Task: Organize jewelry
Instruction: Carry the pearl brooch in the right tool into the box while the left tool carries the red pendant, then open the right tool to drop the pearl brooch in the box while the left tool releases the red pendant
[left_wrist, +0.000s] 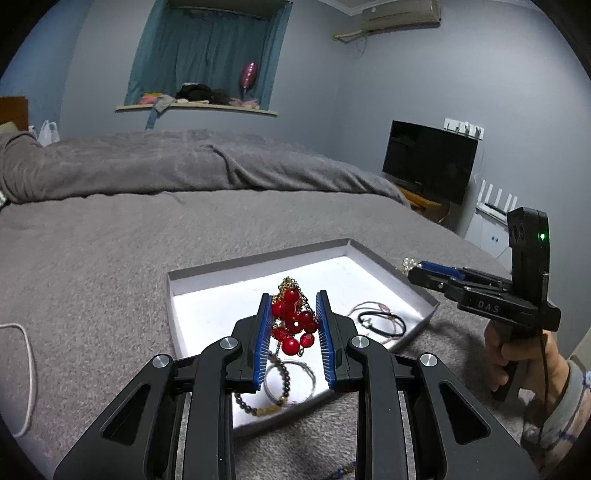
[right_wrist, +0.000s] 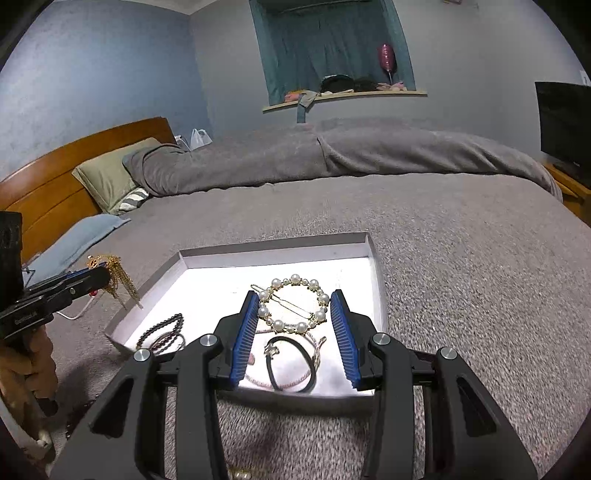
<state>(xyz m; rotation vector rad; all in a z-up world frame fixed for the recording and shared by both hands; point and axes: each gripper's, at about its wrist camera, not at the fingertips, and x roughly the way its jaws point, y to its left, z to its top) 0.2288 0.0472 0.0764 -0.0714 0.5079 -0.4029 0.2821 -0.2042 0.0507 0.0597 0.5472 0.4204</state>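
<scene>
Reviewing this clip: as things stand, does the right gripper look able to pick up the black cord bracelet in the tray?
Probably not yet: the right gripper is already shut on the pearl hair clip. The black cord bracelet lies uncovered in the tray just below, so the path looks free once the clip is released.

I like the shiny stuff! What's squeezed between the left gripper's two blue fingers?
A bunch of red beads on gold chain, gripped by the left gripper over the white tray, shown in the left wrist view.

Two grippers are seen, the left gripper (left_wrist: 293, 310) and the right gripper (right_wrist: 293, 314); one white tray (right_wrist: 273, 245) is counted at twelve o'clock; one red bead necklace (left_wrist: 293, 321); one pearl hair clip (right_wrist: 293, 304); one dark bead bracelet (right_wrist: 162, 328); one black cord bracelet (right_wrist: 291, 363).
</scene>
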